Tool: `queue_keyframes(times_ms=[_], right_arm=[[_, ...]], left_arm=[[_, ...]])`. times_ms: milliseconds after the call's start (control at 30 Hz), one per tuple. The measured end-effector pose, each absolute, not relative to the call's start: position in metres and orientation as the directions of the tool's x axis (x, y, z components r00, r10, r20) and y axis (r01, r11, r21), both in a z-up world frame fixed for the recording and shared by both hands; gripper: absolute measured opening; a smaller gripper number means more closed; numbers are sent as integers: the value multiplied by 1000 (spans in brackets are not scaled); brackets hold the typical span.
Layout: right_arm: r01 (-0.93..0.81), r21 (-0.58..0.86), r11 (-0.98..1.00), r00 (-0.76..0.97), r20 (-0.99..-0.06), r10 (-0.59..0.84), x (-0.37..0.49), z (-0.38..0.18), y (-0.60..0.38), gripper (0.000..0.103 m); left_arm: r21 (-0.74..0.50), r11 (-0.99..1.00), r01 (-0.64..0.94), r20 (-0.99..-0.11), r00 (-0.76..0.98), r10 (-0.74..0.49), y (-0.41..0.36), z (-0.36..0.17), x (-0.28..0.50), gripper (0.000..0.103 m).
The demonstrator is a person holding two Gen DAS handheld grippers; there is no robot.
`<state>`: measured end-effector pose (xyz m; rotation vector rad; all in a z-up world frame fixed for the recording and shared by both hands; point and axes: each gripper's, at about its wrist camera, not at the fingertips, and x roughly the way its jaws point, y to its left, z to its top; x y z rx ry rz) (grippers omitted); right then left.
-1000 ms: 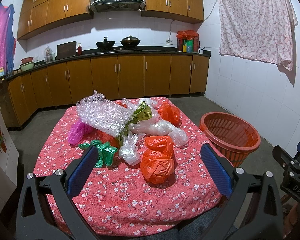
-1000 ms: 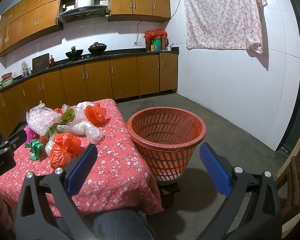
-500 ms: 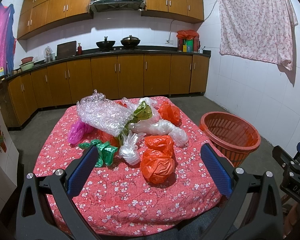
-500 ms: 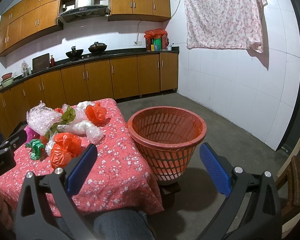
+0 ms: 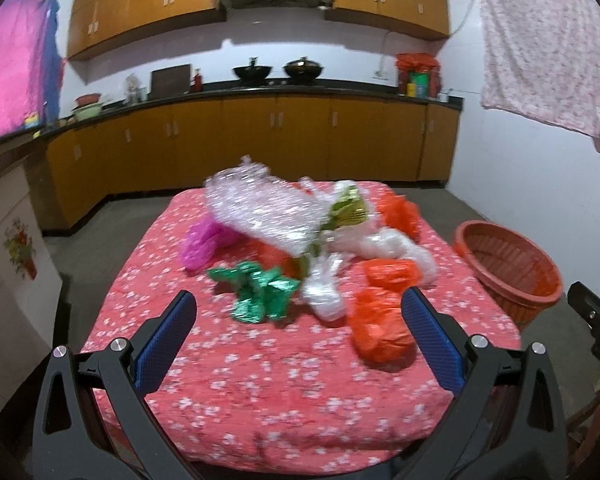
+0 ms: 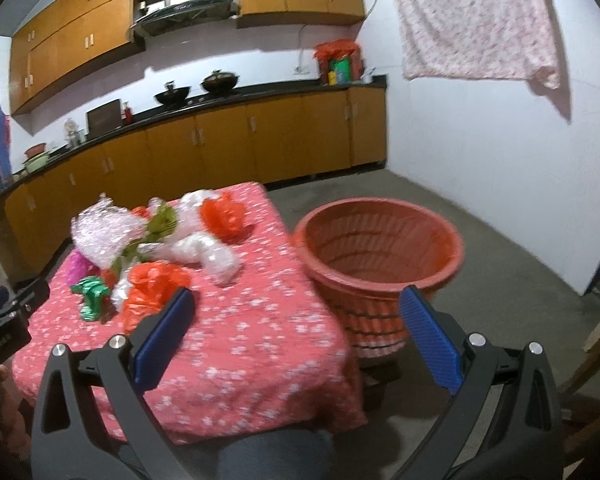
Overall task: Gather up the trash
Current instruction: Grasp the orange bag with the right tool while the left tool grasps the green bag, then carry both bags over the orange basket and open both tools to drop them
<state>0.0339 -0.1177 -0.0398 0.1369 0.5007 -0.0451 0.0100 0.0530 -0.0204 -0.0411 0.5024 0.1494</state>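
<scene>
A pile of plastic trash lies on a table with a red flowered cloth [image 5: 260, 380]: clear bubble wrap [image 5: 260, 208], a green bag [image 5: 260, 292], a pink bag [image 5: 202, 240], a white bag [image 5: 324, 288] and an orange bag [image 5: 380, 320]. The pile also shows in the right wrist view, with the orange bag [image 6: 152, 284] nearest. An orange slatted basket [image 6: 376, 256] stands on the floor right of the table; it also shows in the left wrist view [image 5: 508, 268]. My left gripper [image 5: 300, 340] is open and empty, above the table's near edge. My right gripper [image 6: 296, 336] is open and empty, between table corner and basket.
Wooden kitchen cabinets [image 5: 260, 148] with a dark counter run along the back wall. A flowered cloth [image 6: 476, 20] hangs on the white right wall. A concrete floor [image 6: 500, 280] surrounds the table. A wooden chair edge [image 6: 596, 360] is at far right.
Both grippers have moved forward toward the table and swung left; the views are blurred by motion. Both stay open and empty.
</scene>
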Motion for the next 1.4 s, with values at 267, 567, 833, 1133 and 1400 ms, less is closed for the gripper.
queue_keyframes(times_ms=[267,567,833,1133,1400], right_arm=[[-111,119,987,847,-508,156,85,-48,-48,99],[-171,93,981,778,-599,192,136,-83,17,88],[-222,64,973,729,-652,209,153,-109,31,63],[-253,49,966,750,-621,228,143,-100,26,29],[-181,71,981,777,-601,187,146,-92,1,26]], left_arm=[[20,970,-242,-474,852,223,93,-25,14,101],[-9,948,-319,-496,825,273,142,-41,27,101],[-60,962,-265,-533,823,194,152,-56,51,101],[-115,975,-191,-613,786,81,135,-70,95,89],[-137,977,-164,-677,735,29,131,-84,118,57]])
